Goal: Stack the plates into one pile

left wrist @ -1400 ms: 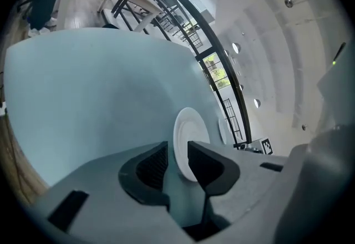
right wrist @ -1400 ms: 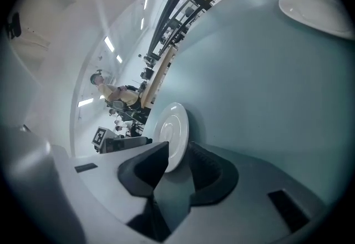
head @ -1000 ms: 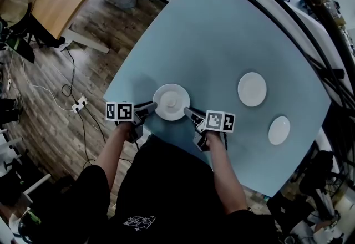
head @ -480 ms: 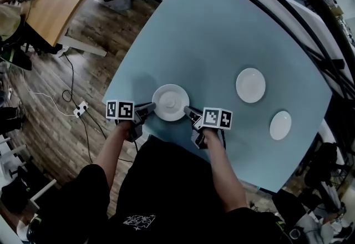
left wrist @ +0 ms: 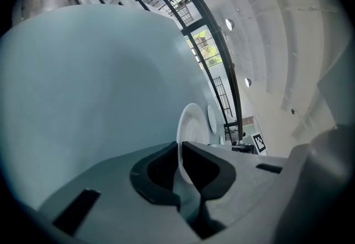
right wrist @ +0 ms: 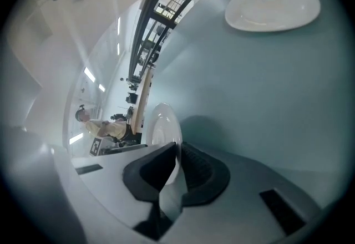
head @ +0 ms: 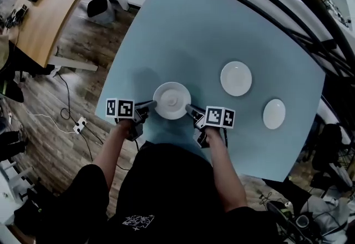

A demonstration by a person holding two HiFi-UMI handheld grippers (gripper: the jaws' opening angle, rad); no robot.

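plate (head: 172, 101) rim clamped by left hand-held gripper (head: 152, 105) and just-closing right hand-held gripper (head: 188, 108).

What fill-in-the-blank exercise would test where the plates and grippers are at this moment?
1. The blue table holds ___ white plates.
2. The left gripper and the right gripper each clamp the rim of the held plate, the one ___ the person.
3. In the head view, the second plate and the third plate lie to the held plate's ___.

Missing words: three; nearest; right.

The right gripper's jaws have just been closing, with that rim between them.
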